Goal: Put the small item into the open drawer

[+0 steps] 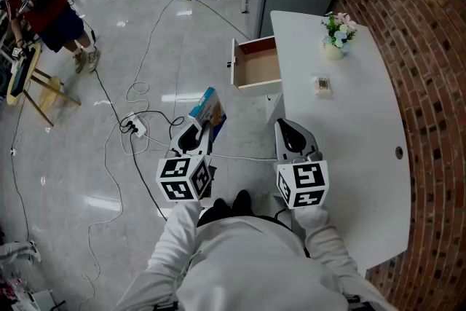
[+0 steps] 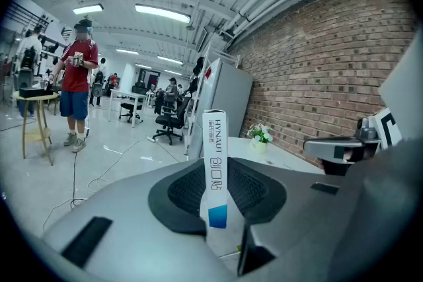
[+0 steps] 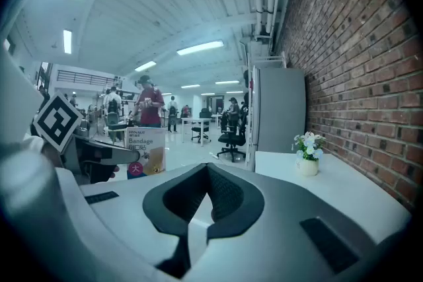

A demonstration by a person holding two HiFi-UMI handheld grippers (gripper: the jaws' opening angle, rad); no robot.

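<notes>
While the left gripper [image 1: 199,130] holds the bandage box [image 1: 208,111] clamped upright between its jaws, over the floor, the open drawer [image 1: 258,69] sits farther off, slightly right. Right gripper [image 1: 292,136] idle, jaws together, nothing between them. Transport step, I'd say: next, carry the box far and right over the drawer, then release.

- On the narrow side of the bandage box [image 2: 214,168], running lengthwise: "HYNAUT" in grey capitals, beside small Chinese print too fine to read.
- Lower on that side: large outlined "创口贴", above a blue patch.
- On the box's broad face, in the right gripper view: "HYNAUT", then "Bandage", then "创口贴".
- Lower left of that face: white "大" in a magenta circle.
- On the small pack [image 1: 322,85] on the counter [image 1: 357,156]: print too small to read.
</notes>
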